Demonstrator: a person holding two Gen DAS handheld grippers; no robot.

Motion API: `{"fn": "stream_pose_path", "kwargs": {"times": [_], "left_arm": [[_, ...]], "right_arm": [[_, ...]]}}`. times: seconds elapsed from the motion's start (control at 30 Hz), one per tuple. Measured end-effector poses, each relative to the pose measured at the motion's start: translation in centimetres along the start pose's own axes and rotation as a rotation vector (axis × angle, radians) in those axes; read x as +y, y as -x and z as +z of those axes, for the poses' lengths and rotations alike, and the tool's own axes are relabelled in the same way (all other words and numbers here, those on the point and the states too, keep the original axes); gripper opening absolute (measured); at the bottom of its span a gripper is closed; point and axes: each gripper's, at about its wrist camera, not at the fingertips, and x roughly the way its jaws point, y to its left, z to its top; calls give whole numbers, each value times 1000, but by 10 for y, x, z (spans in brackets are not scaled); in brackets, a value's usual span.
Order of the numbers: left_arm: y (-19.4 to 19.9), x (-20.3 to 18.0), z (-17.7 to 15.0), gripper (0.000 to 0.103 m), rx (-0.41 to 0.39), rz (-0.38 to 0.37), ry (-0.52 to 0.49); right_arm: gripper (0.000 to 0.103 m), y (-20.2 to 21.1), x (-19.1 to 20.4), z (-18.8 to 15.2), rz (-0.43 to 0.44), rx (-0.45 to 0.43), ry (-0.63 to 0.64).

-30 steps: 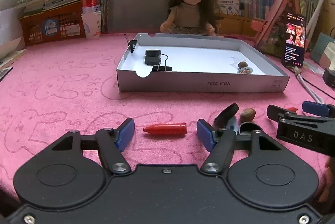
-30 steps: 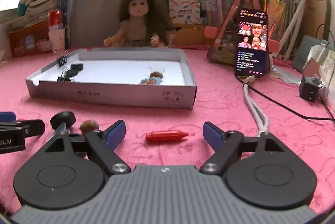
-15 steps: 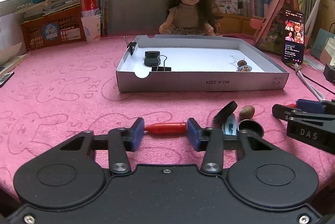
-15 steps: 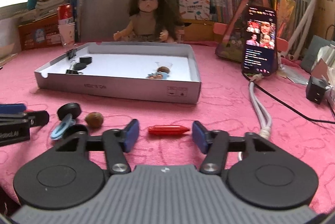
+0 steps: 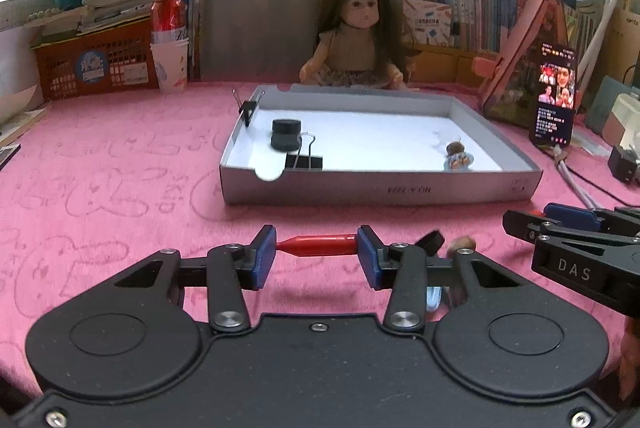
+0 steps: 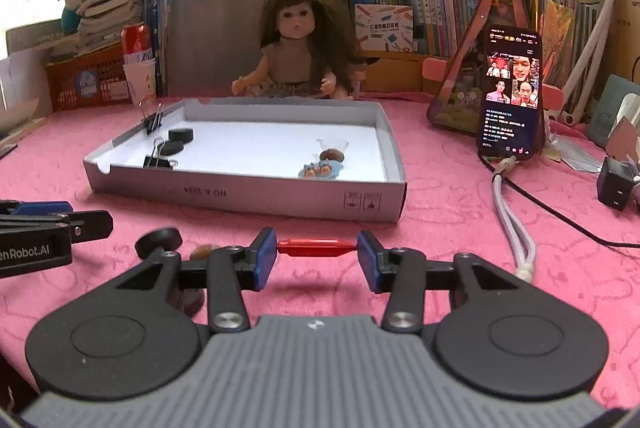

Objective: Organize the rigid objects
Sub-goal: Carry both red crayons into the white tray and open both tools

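Observation:
My left gripper [image 5: 316, 254] is shut endwise on a red crayon [image 5: 318, 245] and holds it just above the pink cloth. My right gripper [image 6: 317, 254] is shut the same way on another red crayon [image 6: 316, 247]. The grey cardboard tray [image 5: 380, 188] lies ahead of both; it also shows in the right wrist view [image 6: 248, 194]. Inside it are black binder clips [image 5: 304, 161], black discs [image 5: 285, 134], a walnut [image 5: 454, 148] and a small blue piece [image 6: 320, 169]. A black disc [image 6: 159, 239] and a walnut [image 5: 462, 242] lie between the grippers.
A doll [image 5: 360, 40] sits behind the tray. A lit phone [image 6: 510, 92] leans at the right with a white cable [image 6: 512, 224] trailing forward. A black charger [image 6: 614, 184] lies far right. A red can on cups [image 5: 168, 40], an orange basket and books line the back.
Both grippers closed from wide open onto their red crayons and lifted them slightly; both cameras rose and drew back a little from the cloth.

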Motion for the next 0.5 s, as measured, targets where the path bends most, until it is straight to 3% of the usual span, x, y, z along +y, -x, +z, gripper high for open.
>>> {"fn": "stream_pose_path", "kwargs": {"times": [0.5], "left_arm": [[-25,2,47,42,-28,-74,4]], "right_arm": [[50,-19,-12,30,36,14,-91]]}}
